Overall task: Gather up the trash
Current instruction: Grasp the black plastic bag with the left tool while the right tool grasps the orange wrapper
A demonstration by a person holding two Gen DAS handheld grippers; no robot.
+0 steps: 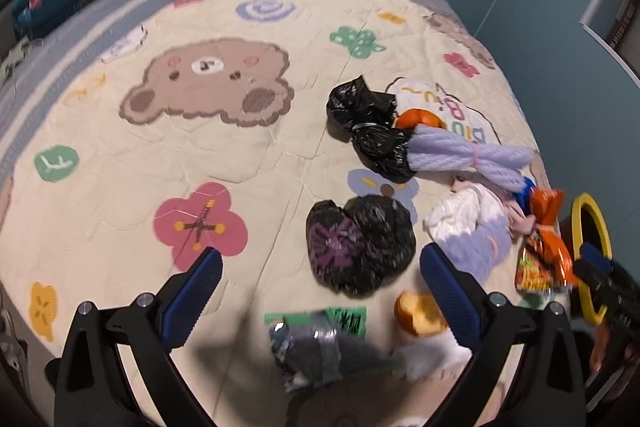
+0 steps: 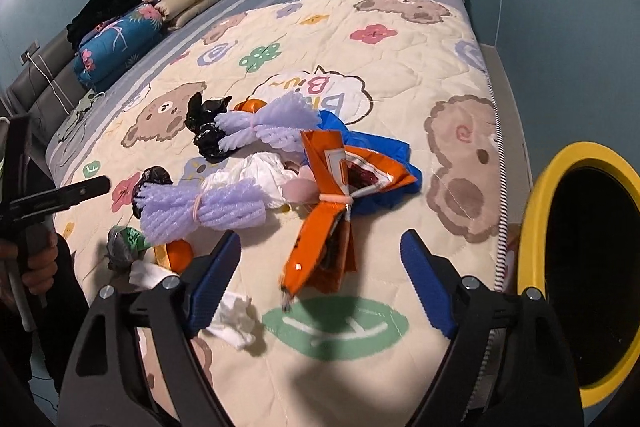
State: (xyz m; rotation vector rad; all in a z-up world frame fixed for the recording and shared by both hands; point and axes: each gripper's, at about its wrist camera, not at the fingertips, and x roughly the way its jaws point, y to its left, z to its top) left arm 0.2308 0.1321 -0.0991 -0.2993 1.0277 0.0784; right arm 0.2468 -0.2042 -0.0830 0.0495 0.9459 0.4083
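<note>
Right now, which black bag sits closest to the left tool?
The crumpled black bag with the purple print, lying just ahead between the left tool's open fingers. The plain black bags lie farther up the quilt.

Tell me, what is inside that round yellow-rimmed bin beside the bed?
Nothing can be made out. The round yellow-rimmed bin stands at the edge of the cartoon bear quilt, and its mouth shows only black, perhaps a dark liner. Whether trash already lies at the bottom is hidden.
</note>
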